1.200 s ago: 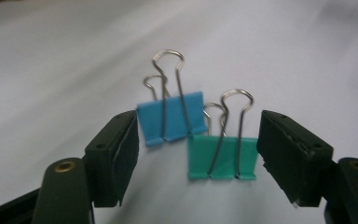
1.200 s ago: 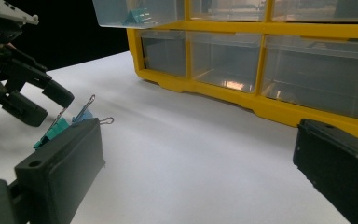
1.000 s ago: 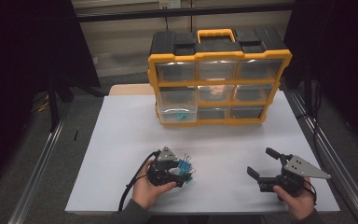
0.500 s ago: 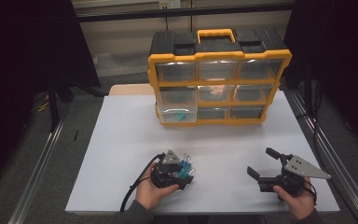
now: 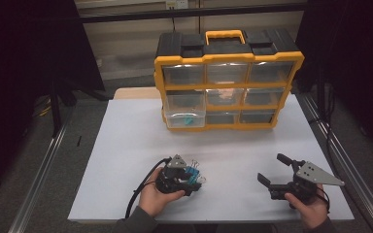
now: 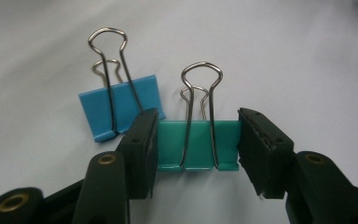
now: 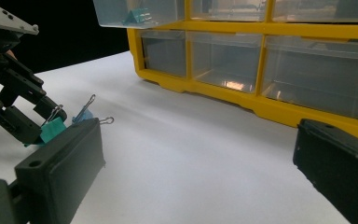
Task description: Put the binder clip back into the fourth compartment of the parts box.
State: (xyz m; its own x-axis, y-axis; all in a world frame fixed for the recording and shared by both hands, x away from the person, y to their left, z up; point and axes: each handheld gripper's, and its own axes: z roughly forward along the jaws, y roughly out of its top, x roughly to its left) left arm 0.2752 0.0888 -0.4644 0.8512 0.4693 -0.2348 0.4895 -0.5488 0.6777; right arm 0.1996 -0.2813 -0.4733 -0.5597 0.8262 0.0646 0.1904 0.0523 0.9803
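Left gripper, lower centre of its view: jaws just closed, clamping green binder clip; blue binder clip upper left.

Right gripper jaws wide apart, holding nothing.

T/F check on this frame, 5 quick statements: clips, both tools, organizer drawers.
1. The left tool is shut on the green binder clip. True; its jaws have just been closing and now press the clip's two ends.
2. The blue binder clip is also gripped. False; it lies free on the table, just behind the green one.
3. The right tool holds a clip. False; its jaws stand open with nothing between them.
4. One drawer of the yellow organizer is pulled out. True; the bottom left drawer sticks out, with a teal clip inside.
5. The organizer lies flat on its back. False; it stands upright, handle on top.
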